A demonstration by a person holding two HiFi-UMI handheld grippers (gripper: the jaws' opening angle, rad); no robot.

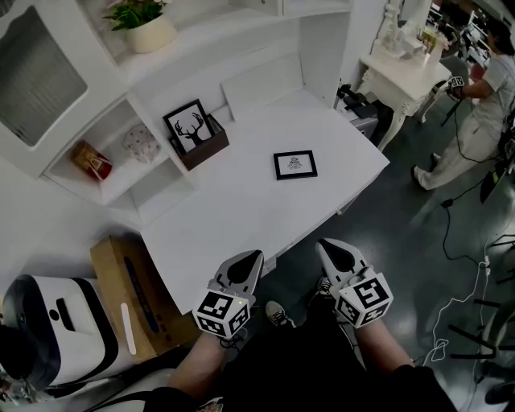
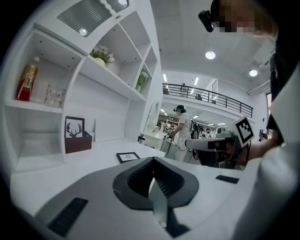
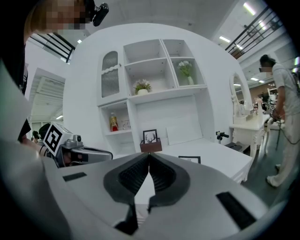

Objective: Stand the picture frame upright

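A small black picture frame (image 1: pixel 295 164) lies flat on the white desk (image 1: pixel 241 217), right of its middle; it also shows in the left gripper view (image 2: pixel 128 156) and the right gripper view (image 3: pixel 189 160). My left gripper (image 1: pixel 255 257) is held near the desk's front edge, shut and empty. My right gripper (image 1: pixel 325 245) is beside it, off the desk's front corner, shut with nothing in it. Both are well short of the frame. In the gripper views the left gripper (image 2: pixel 153 160) and the right gripper (image 3: pixel 149 156) have jaws closed together.
A deer picture (image 1: pixel 188 125) stands in a brown box (image 1: pixel 201 144) at the desk's back left. Shelves hold a bottle (image 1: pixel 91 159), a jar (image 1: pixel 140 142) and a potted plant (image 1: pixel 145 24). A cardboard box (image 1: pixel 133 296) sits on the floor left. A person (image 1: pixel 475 121) stands at right.
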